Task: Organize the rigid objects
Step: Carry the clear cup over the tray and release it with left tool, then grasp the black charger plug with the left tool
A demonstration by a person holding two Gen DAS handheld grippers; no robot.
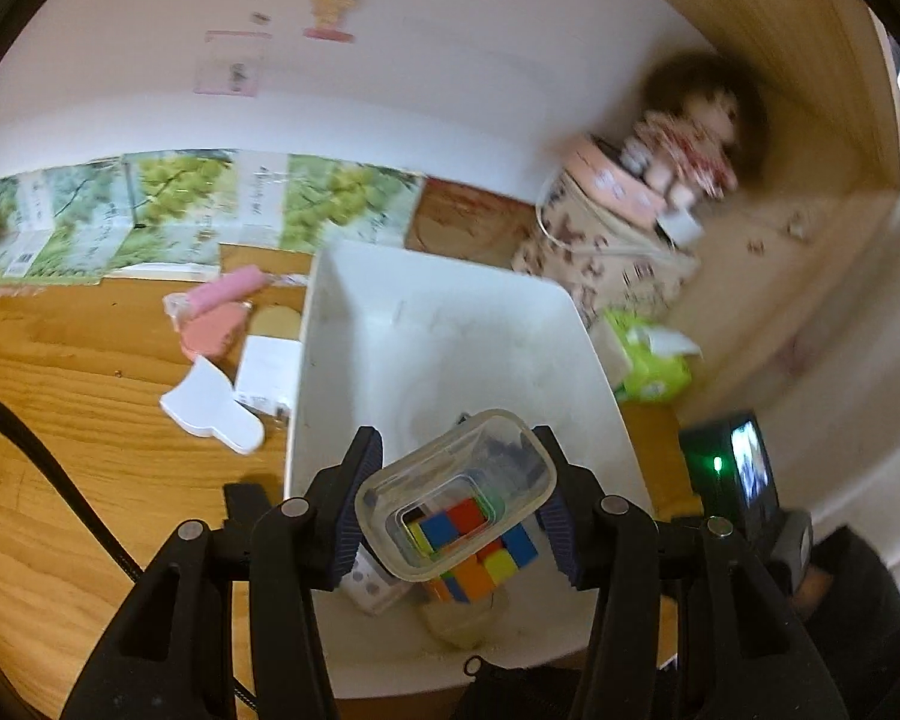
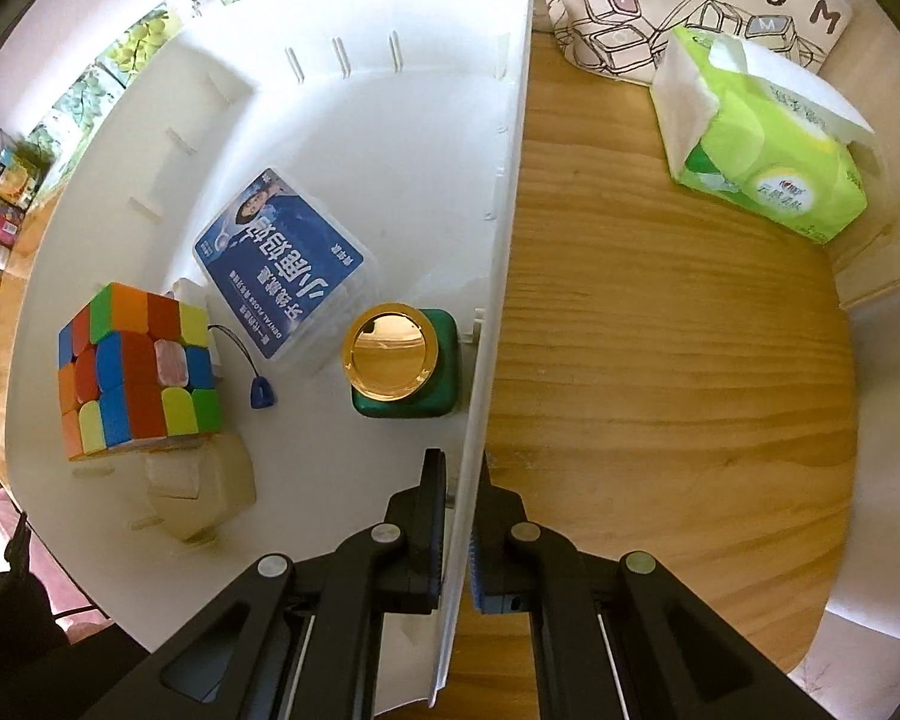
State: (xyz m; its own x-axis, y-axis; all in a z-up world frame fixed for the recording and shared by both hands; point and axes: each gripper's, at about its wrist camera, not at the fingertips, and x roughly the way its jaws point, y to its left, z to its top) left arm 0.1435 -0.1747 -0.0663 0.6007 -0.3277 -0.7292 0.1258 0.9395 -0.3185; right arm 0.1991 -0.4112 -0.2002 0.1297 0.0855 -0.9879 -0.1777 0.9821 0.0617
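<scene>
My left gripper (image 1: pixel 457 489) is shut on a clear plastic tub (image 1: pixel 480 462) and holds it above the white bin (image 1: pixel 450 330). Below the tub in the bin lies a Rubik's cube (image 1: pixel 498 561). My right gripper (image 2: pixel 459 474) points straight down and is shut on the white bin's side wall (image 2: pixel 510 180). Inside the bin are the Rubik's cube (image 2: pixel 138 366), a clear floss box with a blue label (image 2: pixel 282 264), a green bottle with a gold cap (image 2: pixel 390 354), a cream block (image 2: pixel 204 492) and a small blue tab on a cord (image 2: pixel 261 393).
A green tissue pack (image 2: pixel 768 144) and a printed tote bag (image 2: pixel 690 0) lie on the wooden table right of the bin. Left of the bin are pink items (image 1: pixel 222 312) and white cards (image 1: pixel 216 414). A doll (image 1: pixel 690 138) sits on a patterned box (image 1: pixel 594 240).
</scene>
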